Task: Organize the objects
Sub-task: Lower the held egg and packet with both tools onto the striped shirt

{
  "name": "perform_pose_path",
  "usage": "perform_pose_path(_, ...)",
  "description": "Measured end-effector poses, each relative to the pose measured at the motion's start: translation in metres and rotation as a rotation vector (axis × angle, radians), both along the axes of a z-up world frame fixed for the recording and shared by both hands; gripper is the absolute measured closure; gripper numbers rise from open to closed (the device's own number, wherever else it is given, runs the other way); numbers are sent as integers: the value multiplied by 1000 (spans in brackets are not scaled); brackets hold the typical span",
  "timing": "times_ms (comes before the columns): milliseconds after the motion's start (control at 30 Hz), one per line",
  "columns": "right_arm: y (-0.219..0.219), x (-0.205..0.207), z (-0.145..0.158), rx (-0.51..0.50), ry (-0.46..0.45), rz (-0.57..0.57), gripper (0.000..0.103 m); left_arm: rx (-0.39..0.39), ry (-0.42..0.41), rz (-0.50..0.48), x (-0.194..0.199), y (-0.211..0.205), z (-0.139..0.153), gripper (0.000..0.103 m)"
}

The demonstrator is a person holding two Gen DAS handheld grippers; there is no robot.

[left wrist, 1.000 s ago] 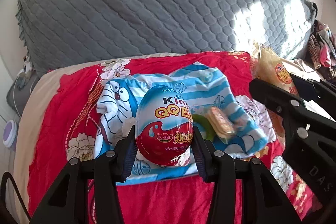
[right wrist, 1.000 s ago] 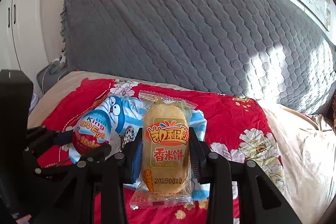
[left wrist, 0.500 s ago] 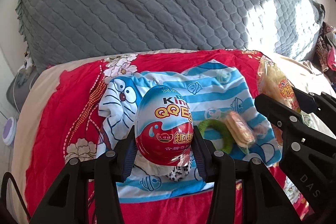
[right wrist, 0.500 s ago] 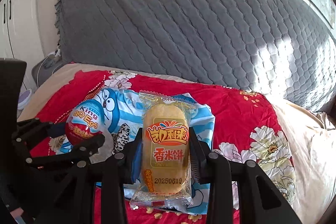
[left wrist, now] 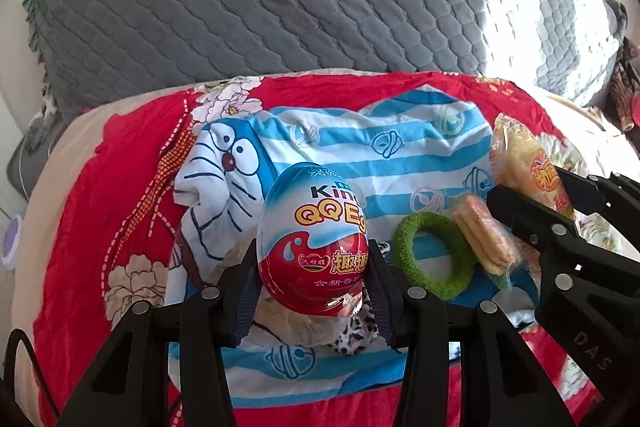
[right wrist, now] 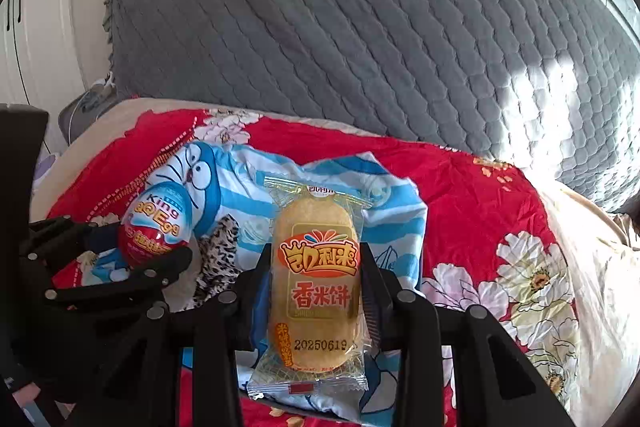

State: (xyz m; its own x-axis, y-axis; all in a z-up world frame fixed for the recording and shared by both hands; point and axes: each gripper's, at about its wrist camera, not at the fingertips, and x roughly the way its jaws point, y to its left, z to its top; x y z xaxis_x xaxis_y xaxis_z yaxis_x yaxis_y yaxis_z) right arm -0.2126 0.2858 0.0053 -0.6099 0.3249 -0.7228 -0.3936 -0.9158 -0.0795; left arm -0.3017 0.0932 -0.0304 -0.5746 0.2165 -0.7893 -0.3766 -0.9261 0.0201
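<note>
A: Right, both grippers are loaded. The left gripper (left wrist: 313,269) has its jaws clamped on the sides of a King QQ Egg (left wrist: 313,241), a blue-and-red toy egg held upright, pointed end up, above the Doraemon cloth (left wrist: 360,147).

B: And the other one?

A: The right gripper (right wrist: 315,281) grips a rice cracker packet (right wrist: 314,287), a clear wrapper with a yellow oval cracker inside and an orange label, standing on end between the jaws. It also hangs over the Doraemon cloth, toward its right side.

B: What lies on that cloth already?

A: A green fuzzy ring (left wrist: 434,255) sits on it, just right of the egg in the left wrist view. A small packet of stacked biscuits (left wrist: 484,235) touches the ring's right side. A leopard-print scrap (left wrist: 354,333) pokes out under the egg, with something pale and crumpled beside it that I cannot identify.

B: Anything in the way?

A: The egg hides the cloth right behind it, and in the left wrist view the right gripper's black frame covers the cloth's right edge. In the right wrist view the cracker packet blocks the ring and biscuits altogether.

B: And around the cloth?

A: It is spread on a red floral bedspread (right wrist: 472,211). Behind that rises a grey quilted headboard cover (right wrist: 360,27), sunlit at its right.
</note>
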Motion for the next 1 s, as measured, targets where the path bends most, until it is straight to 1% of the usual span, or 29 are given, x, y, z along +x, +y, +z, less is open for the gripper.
perform_pose_path(300, 5, -10, -30, -12, -65, 21, 65, -18, -26, -28, -8, 14, -23, 53)
perform_pose_path(700, 15, -20, -53, -5, -108, 10, 65, -39, -28, -33, -23, 22, -40, 53)
perform_pose_path(867, 20, -25, -65, -18, -132, 7, 65, -49, -28, -33, -29, 24, -46, 53)
perform_pose_path(967, 22, -26, -73, -23, -148, 5, 64, -56, -34, -32, -34, 25, -50, 53)
perform_pose_path(1000, 21, -27, -74, -10, -148, 6, 64, -52, -42, -30, -36, 25, -52, 53)
